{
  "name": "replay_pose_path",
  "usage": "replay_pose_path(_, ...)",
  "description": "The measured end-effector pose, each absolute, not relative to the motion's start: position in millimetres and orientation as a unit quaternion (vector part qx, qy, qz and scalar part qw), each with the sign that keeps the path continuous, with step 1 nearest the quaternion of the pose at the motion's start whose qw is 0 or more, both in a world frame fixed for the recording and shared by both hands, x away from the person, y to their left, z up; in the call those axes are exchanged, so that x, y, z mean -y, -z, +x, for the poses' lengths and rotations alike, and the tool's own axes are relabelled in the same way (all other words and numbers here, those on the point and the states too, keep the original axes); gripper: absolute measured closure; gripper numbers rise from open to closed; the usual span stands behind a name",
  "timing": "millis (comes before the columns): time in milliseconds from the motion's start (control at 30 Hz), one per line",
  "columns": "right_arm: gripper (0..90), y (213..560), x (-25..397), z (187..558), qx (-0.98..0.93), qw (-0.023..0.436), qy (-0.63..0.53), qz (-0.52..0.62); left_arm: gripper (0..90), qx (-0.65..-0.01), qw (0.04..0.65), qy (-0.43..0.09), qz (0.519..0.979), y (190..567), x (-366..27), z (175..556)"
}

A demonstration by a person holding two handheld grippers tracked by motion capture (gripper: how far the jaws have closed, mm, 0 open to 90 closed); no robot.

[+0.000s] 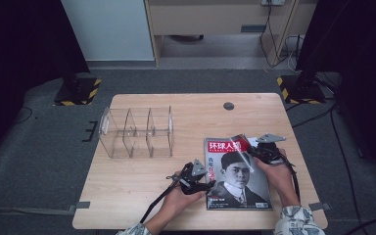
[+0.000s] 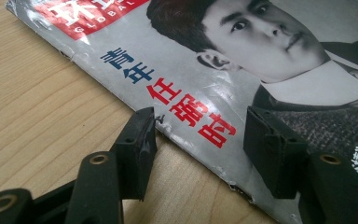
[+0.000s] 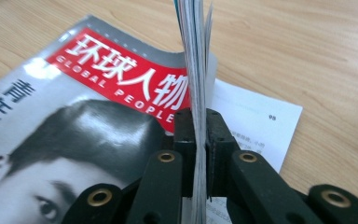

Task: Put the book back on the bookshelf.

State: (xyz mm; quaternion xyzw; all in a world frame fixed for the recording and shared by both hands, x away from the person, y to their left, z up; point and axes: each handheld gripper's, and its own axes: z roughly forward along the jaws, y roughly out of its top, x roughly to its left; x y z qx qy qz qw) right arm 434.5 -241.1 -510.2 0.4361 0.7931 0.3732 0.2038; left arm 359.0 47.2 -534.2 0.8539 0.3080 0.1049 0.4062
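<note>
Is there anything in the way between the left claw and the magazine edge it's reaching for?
Nothing visible. The left claw stands open right at the near edge of the magazine, with bare table under one side. The right claw is shut on a lifted bunch of pages at the far corner.
</note>
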Motion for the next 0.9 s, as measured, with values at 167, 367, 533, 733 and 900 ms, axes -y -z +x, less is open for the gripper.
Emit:
replay_pose_path(167, 87.7, 499, 239, 429, -0.789, 0.210, -0.390, 0.426, 31.4, -0.310, 0.406, -0.096, 0.855, 534, -49, 361)
replay_pose_path(367, 87.8, 485, 235, 421, -0.781, 0.217, -0.417, 0.413, 12.0, -0.316, 0.401, -0.088, 0.855, 535, -51, 364)
replay_pose_path(533, 87.9, 480, 232, 419, -0.778, 0.221, -0.428, 0.404, 6.5, -0.319, 0.411, -0.106, 0.847, 532, -58, 367)
replay_pose_path(733, 87.9, 475, 231, 416, -0.773, 0.221, -0.444, 0.396, 6.3, -0.339, 0.434, -0.109, 0.827, 529, -64, 374)
replay_pose_path(900, 87.9, 471, 229, 413, -0.769, 0.223, -0.455, 0.390, 7.3, -0.351, 0.439, -0.101, 0.821, 533, -64, 377)
